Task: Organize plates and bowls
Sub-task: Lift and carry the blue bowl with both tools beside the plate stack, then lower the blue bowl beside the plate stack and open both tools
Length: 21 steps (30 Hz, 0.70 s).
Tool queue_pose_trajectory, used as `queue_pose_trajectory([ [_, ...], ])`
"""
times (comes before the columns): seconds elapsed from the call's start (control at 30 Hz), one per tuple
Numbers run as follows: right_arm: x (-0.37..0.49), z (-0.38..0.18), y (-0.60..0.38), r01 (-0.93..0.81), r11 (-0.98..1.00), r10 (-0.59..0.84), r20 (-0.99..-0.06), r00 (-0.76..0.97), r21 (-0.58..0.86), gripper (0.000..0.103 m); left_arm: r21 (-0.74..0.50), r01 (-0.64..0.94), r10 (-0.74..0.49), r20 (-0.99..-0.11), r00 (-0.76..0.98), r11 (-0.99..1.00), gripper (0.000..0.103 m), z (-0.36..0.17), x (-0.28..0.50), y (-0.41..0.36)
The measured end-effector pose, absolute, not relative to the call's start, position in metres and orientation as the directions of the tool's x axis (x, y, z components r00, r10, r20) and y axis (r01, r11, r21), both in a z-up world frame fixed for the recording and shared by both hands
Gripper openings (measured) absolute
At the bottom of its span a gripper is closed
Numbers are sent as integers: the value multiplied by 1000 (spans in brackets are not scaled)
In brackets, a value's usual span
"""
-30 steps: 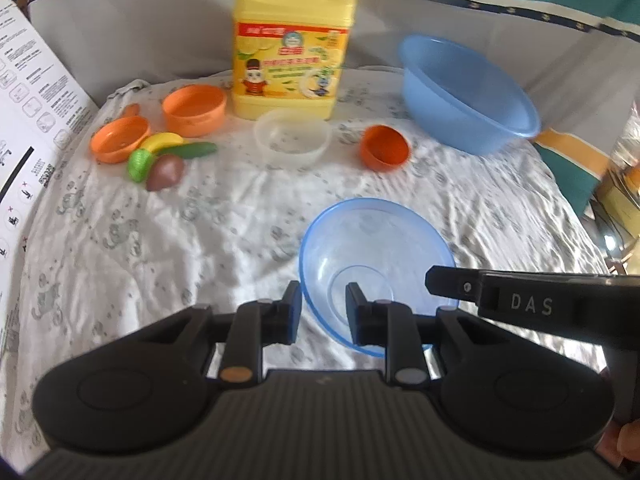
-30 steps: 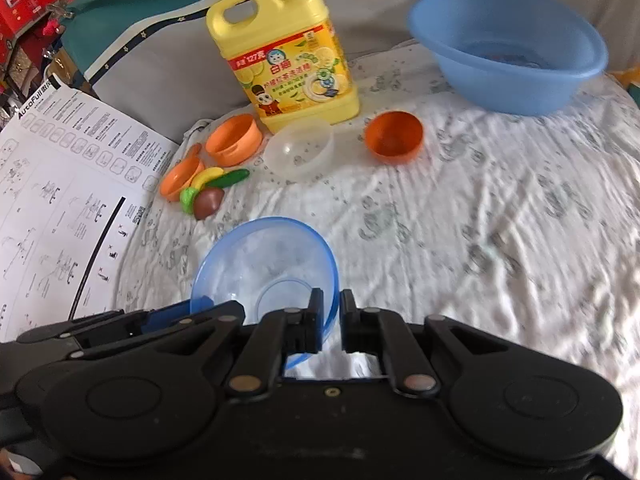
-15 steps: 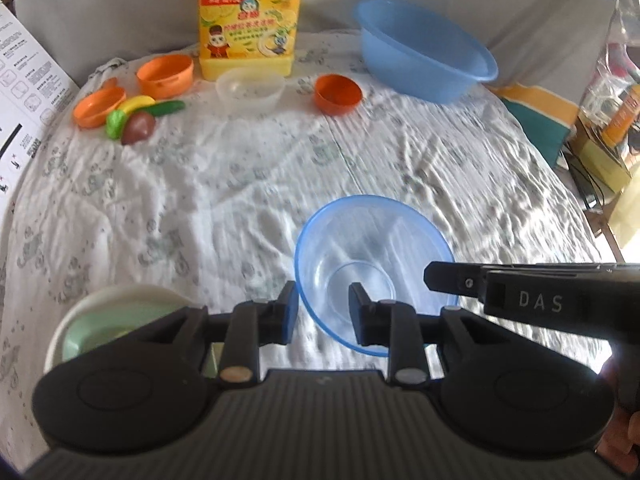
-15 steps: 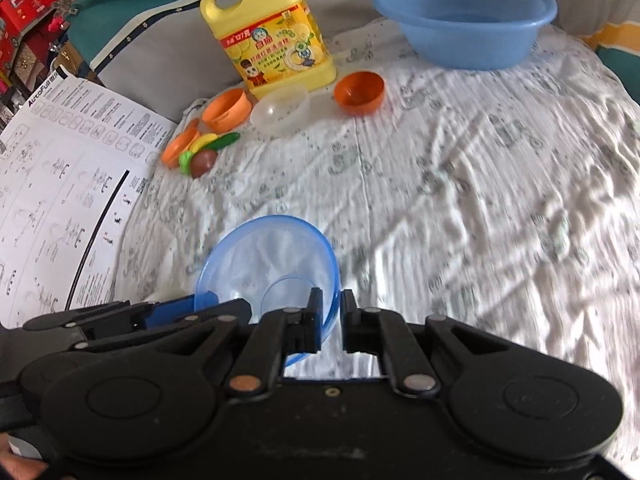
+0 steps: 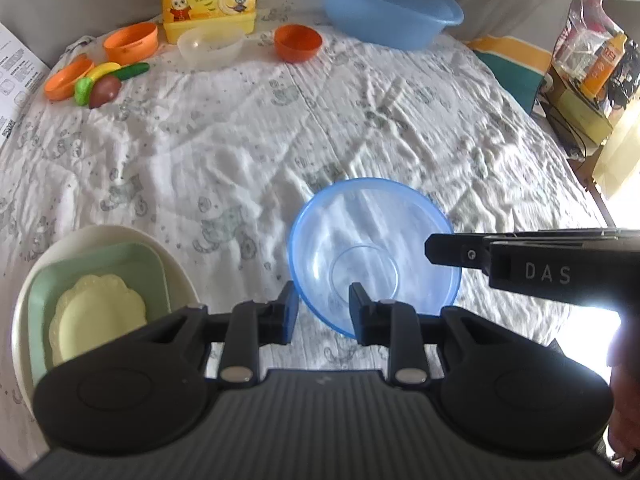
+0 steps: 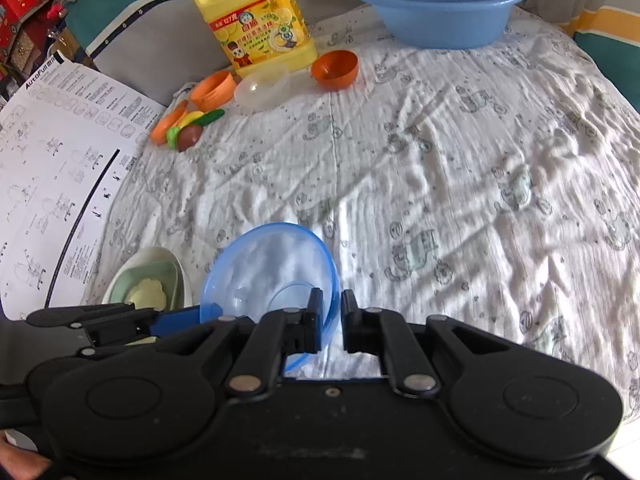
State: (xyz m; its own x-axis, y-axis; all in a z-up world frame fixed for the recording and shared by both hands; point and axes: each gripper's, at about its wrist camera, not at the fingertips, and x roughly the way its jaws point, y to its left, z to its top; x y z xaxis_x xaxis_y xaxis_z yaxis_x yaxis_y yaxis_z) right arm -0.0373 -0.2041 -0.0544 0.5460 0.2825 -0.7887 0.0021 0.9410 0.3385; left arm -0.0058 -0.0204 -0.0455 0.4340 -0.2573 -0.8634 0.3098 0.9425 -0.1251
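A clear blue bowl (image 5: 372, 236) hangs tilted just above the white cloth, held by both grippers. My left gripper (image 5: 323, 309) is shut on its near-left wall, and my right gripper (image 6: 331, 308) is shut on its right rim. The right gripper's fingers (image 5: 444, 249) reach in from the right in the left wrist view. In the right wrist view the same bowl (image 6: 272, 264) leans to the left. Left of it sits a stack: a white oval plate (image 5: 120, 234), a green square plate (image 5: 100, 256) and a small yellow scalloped plate (image 5: 96, 312).
At the far edge stand a yellow detergent jug (image 6: 256, 20), a big blue basin (image 6: 440, 4), two orange bowls (image 5: 298, 42), a small clear bowl (image 5: 210, 44) and toy fruit (image 5: 104, 84) beside an orange lid. A printed paper sheet (image 6: 52, 168) lies on the left.
Both grippers, carrying the blue bowl, have drawn back toward the near side, away from the jug. The stack of plates has come into view at the lower left.
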Motion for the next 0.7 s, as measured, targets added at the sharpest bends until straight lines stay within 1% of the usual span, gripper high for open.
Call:
queue_pose_trajectory([
  [0.7,-32,-67,-201,-5,945,279,-803,527,326,10,-123,308,-249,-876,413,944,26,-56,-4,-23],
])
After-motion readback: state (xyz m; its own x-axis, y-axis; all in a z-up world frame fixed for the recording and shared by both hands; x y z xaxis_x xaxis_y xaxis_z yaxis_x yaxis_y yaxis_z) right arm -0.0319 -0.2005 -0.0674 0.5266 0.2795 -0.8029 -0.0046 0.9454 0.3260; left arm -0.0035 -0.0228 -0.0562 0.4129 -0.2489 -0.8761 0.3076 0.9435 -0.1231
